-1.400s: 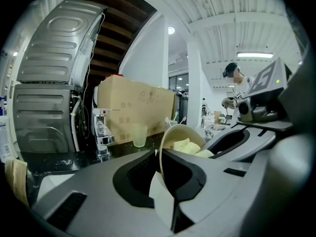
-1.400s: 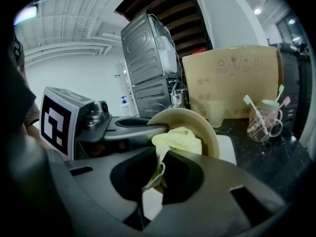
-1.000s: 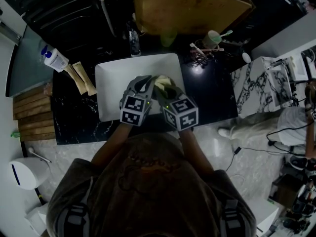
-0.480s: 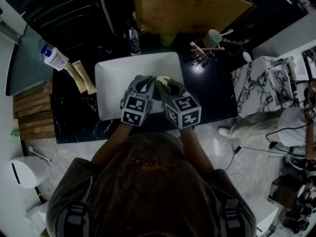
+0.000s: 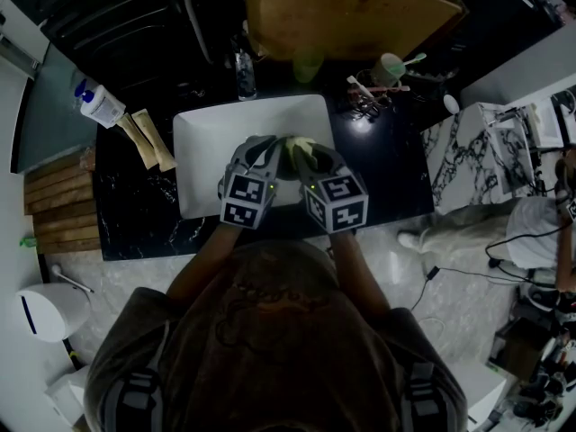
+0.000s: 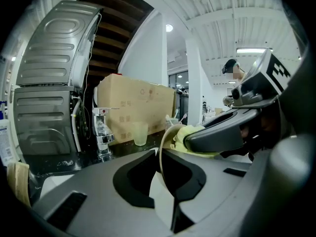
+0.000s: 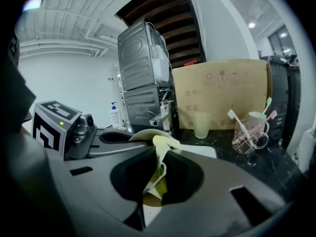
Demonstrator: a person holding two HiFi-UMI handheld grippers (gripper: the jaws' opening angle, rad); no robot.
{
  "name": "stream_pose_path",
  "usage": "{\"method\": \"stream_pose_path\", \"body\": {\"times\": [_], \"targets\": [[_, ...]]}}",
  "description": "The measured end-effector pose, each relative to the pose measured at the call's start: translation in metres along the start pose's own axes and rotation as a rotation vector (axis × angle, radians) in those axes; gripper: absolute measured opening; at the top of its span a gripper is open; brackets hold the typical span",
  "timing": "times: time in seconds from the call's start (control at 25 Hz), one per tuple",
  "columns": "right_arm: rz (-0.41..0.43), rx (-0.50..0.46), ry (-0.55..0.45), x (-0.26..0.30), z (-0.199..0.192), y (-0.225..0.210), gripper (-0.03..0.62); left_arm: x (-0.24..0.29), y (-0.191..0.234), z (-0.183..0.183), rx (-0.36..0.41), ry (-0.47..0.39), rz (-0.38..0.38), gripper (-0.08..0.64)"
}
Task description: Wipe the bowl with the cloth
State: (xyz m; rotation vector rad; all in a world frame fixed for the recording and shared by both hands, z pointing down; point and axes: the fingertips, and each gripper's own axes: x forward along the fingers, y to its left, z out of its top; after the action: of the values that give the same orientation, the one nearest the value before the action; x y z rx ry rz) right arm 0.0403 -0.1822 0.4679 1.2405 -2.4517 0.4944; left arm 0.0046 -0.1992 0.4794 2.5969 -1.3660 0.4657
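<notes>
Head view: over the sink (image 5: pixel 202 151), the left hand-held gripper (image 5: pixel 270 154) and right hand-held gripper (image 5: pixel 304 158) hide what they hold, save a scrap of cloth (image 5: pixel 301 148). Left gripper view: its jaws pinch the bowl (image 6: pixel 160 149) by the rim. Right gripper view: its jaws clamp the cloth, which masks most of the bowl; a tap (image 7: pixel 159 118) and a cup (image 7: pixel 200 125) stand behind.

head view: above the person, steeply down on left gripper (image 5: pixel 272 151), right gripper (image 5: pixel 301 154) and white sink (image 5: pixel 202 151) | left gripper view: low, close along its jaws, facing far | right gripper view: likewise | shared by all: far cardboard box (image 5: pixel 351 16), tap (image 6: pixel 102 130)
</notes>
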Motion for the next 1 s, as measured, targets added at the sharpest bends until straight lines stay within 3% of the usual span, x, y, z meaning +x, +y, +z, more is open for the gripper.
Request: {"method": "stream_pose_path", "body": {"times": [0.28,1.0], "targets": [[-0.018,-0.066,0.047,0.001,-0.014,-0.001,0.023,-0.002,0.005,0.001,-0.002,-0.002,0.021,0.034],[0.063,-0.145,0.112,0.007,-0.031,0.027,0.023,-0.003,0.013,0.004,-0.028,-0.008,0.044,0.034]]}}
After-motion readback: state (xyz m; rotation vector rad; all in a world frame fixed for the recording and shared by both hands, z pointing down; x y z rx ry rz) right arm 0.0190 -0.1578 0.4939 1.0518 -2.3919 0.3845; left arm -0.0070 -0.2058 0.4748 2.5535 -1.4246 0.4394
